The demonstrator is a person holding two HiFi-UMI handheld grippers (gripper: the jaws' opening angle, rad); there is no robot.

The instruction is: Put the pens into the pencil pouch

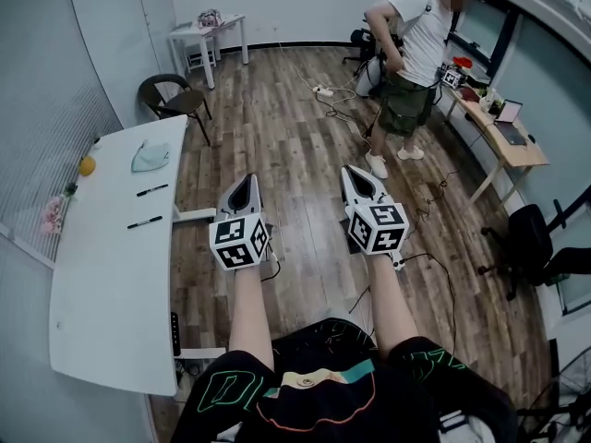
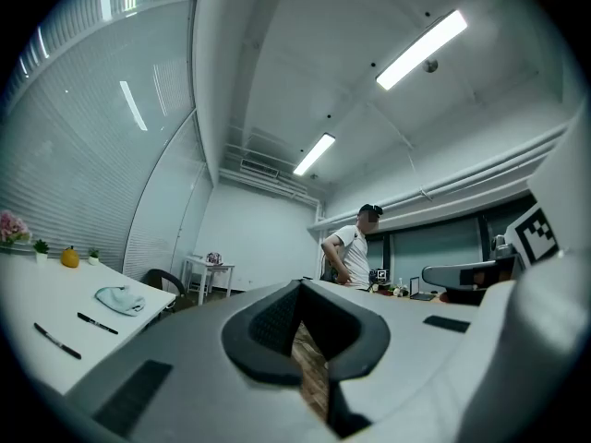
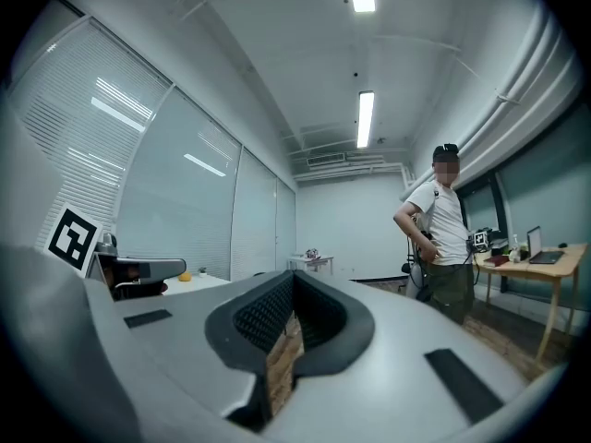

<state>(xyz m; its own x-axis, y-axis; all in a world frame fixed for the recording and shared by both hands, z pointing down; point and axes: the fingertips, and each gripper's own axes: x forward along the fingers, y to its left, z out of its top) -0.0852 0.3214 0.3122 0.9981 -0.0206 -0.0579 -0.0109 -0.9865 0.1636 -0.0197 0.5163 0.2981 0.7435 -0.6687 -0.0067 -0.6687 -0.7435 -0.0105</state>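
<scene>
Two black pens (image 1: 152, 190) (image 1: 145, 221) lie on the long white table (image 1: 111, 312) at the left. Beyond them lies a pale teal pencil pouch (image 1: 150, 157). My left gripper (image 1: 248, 179) and right gripper (image 1: 352, 170) are held level over the wooden floor, right of the table and away from the pens. Both are shut with nothing between the jaws. The left gripper view shows the pouch (image 2: 120, 299) and both pens (image 2: 97, 323) (image 2: 57, 341) off to the left of its shut jaws. The right gripper view shows only its own shut jaws and the room.
An orange fruit (image 1: 86, 165) and pink flowers (image 1: 53, 215) sit at the table's far edge. A dark chair (image 1: 175, 100) stands beyond the table. A person (image 1: 411, 53) stands ahead at the right near a wooden desk (image 1: 503, 146). Cables (image 1: 337, 100) trail over the floor.
</scene>
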